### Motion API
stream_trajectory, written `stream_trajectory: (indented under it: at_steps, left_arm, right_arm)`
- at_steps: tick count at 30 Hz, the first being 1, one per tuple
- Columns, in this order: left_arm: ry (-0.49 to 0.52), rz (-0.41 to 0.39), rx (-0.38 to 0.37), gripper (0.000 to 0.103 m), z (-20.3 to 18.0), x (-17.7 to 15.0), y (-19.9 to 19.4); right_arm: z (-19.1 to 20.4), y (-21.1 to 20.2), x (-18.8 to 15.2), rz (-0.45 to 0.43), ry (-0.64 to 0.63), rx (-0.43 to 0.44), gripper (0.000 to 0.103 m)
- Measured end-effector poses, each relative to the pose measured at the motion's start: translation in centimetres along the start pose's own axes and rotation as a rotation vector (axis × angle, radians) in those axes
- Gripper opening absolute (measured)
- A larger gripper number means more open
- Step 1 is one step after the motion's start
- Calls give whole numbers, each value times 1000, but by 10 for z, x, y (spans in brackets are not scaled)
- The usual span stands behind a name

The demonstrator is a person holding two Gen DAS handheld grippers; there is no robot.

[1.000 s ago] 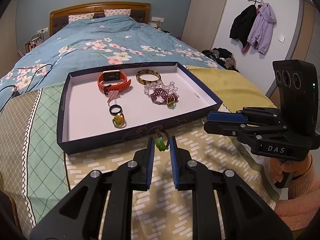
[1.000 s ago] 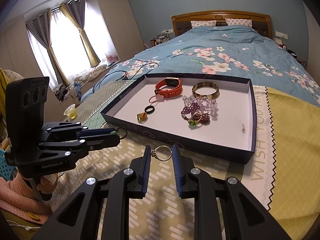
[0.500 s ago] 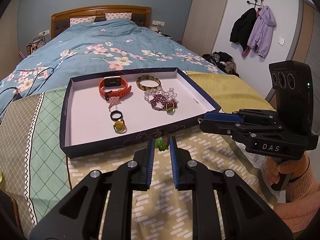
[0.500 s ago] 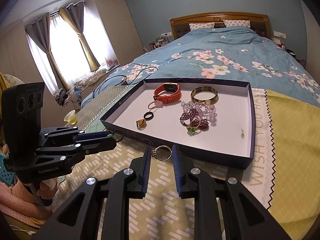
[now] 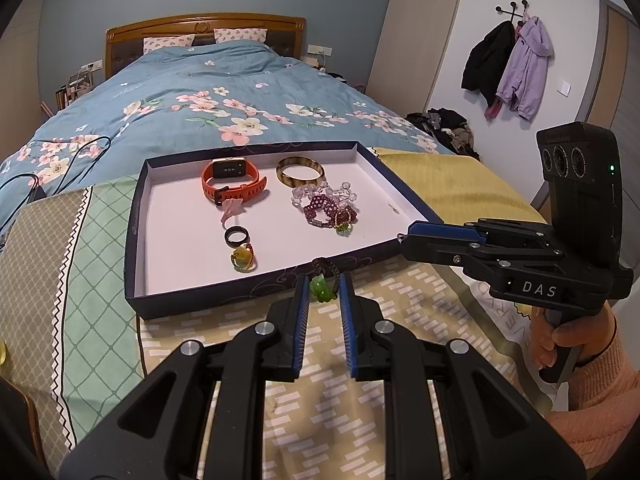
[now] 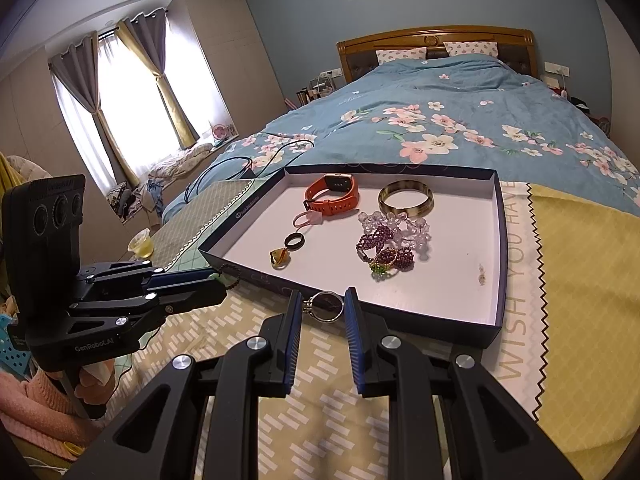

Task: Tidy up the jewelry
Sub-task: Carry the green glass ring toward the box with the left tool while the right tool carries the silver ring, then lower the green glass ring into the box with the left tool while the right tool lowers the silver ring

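A dark blue tray (image 5: 132, 236) with a white floor lies on the bed and holds an orange watch (image 5: 230, 184), a brown bangle (image 5: 300, 172), bead bracelets (image 5: 324, 204), a black ring (image 5: 237, 235) and a yellow-stone ring (image 5: 242, 258). My left gripper (image 5: 323, 294) is shut on a green pendant with a dark beaded cord (image 5: 321, 287), held just before the tray's near wall. My right gripper (image 6: 322, 306) is shut on a silver ring (image 6: 326, 306), also just in front of the tray (image 6: 498, 240). Each gripper shows in the other's view.
A patterned cloth (image 5: 360, 420) covers the bed's foot under both grippers. The blue floral duvet (image 5: 200, 112) lies beyond the tray, with black cables (image 5: 60, 160) on its left. A small cup (image 6: 141, 242) stands off the bed's left side.
Both grippers have risen and drawn back a little from the tray, each keeping its piece. The jewelry in the tray has not moved.
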State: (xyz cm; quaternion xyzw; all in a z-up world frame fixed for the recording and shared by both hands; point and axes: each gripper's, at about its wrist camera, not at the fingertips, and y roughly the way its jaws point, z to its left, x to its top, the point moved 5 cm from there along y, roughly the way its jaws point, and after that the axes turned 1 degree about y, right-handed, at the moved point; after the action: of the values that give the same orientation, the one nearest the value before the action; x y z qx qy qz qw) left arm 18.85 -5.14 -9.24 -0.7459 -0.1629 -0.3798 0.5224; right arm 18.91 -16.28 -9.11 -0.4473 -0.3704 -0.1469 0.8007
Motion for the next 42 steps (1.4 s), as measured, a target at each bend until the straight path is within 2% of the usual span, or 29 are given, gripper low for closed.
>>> stream_trajectory:
  at_steps: [42]
  left_arm:
    - [8,-33,45,16,7,22,1]
  right_arm:
    - [-8,8,25,-35,13,4,20]
